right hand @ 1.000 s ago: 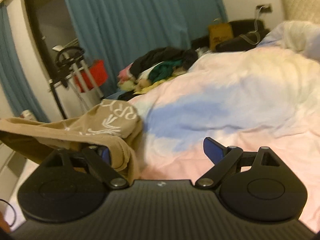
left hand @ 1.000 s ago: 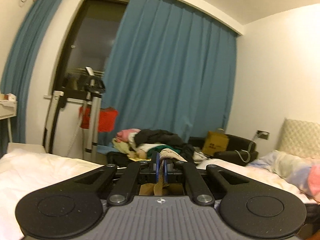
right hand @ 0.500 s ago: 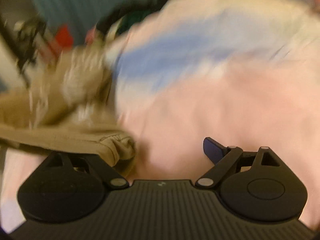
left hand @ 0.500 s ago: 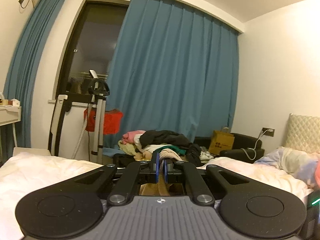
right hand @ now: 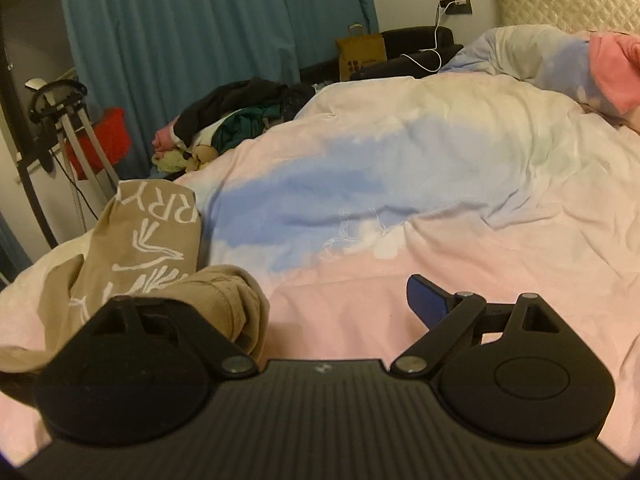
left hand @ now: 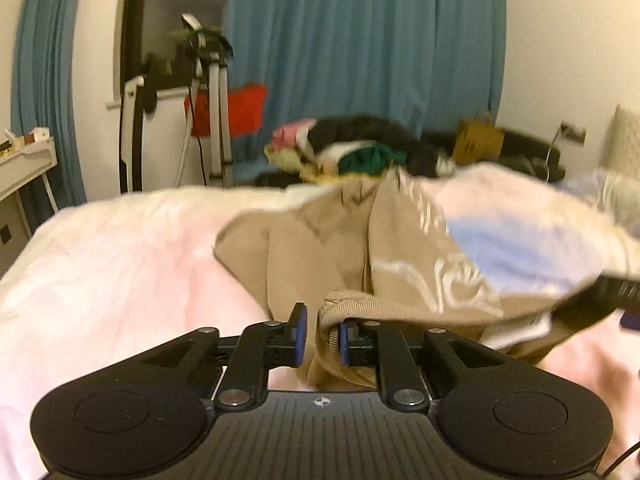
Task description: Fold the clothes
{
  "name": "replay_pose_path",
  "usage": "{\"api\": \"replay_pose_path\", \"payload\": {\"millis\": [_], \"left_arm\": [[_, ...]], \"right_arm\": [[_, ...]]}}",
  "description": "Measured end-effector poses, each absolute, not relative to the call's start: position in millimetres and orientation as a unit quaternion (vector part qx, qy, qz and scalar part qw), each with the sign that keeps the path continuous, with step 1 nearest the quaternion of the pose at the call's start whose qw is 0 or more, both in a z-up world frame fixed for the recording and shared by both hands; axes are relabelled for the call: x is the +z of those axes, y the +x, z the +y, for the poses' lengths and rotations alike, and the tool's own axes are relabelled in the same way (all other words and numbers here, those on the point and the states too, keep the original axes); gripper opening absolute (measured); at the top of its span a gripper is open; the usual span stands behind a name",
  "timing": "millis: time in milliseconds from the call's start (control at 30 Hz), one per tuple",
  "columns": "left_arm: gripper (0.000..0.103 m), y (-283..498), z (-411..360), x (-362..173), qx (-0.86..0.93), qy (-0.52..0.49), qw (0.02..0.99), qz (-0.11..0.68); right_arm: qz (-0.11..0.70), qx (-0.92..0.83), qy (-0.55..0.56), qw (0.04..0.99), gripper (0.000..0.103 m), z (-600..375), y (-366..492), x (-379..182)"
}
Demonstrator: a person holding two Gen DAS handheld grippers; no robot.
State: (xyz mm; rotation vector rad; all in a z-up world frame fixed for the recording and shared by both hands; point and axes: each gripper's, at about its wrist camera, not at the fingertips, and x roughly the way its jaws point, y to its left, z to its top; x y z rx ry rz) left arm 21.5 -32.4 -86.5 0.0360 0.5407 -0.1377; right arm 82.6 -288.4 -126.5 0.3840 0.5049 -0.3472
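**Tan garment lowered onto the bed**

The left tongs [left hand: 322, 334], earlier raised and clamped, now point down with a narrow gap, the tan garment [left hand: 340, 240] between them. It lies on the bed [right hand: 460, 208]. The right tongs [right hand: 332, 300] stay wide, cloth draped over one finger.
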Motion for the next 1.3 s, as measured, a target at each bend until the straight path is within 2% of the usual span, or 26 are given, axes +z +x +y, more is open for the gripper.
{"api": "replay_pose_path", "payload": {"millis": [67, 133, 333, 500, 533, 700, 900, 1067, 1300], "left_arm": [[0.029, 28.6, -34.7, -95.6, -0.071, 0.026, 0.957, 0.280], [0.045, 35.9, -37.6, -102.7, -0.068, 0.034, 0.954, 0.291], [0.047, 55.1, -52.0, -120.5, -0.045, 0.055, 0.945, 0.319], [0.049, 49.0, -25.5, -111.4, 0.029, -0.010, 0.957, 0.288], [0.054, 47.3, -18.5, -107.2, 0.039, -0.026, 0.958, 0.282], [0.055, 15.1, 1.3, -67.8, 0.057, -0.095, 0.968, 0.227], [0.058, -15.5, 14.4, 19.3, 0.082, -0.123, 0.983, 0.112], [0.059, -26.3, 21.5, 135.5, 0.091, -0.125, 0.988, 0.030], [0.063, -61.5, 24.9, 301.4, 0.078, -0.104, 0.988, -0.083]], "right_arm": [[0.244, -0.162, 0.186, 0.938, 0.091, -286.2, 82.4, -126.1], [0.241, -0.154, 0.184, 0.940, 0.090, -284.0, 82.1, -125.7], [0.235, -0.146, 0.157, 0.948, 0.090, -277.0, 82.8, -124.7], [0.292, -0.197, 0.125, 0.927, 0.091, -280.9, 92.6, -142.7], [0.288, -0.204, 0.130, 0.927, 0.091, -283.4, 91.0, -142.5], [0.218, -0.198, 0.140, 0.946, 0.090, -282.0, 73.0, -116.5], [0.091, -0.156, 0.122, 0.976, 0.090, -270.7, 55.5, -11.6], [-0.024, -0.132, 0.077, 0.988, 0.091, -256.2, 34.7, 112.3], [-0.115, -0.095, 0.074, 0.986, 0.091, -261.1, -12.8, 262.3]]}}
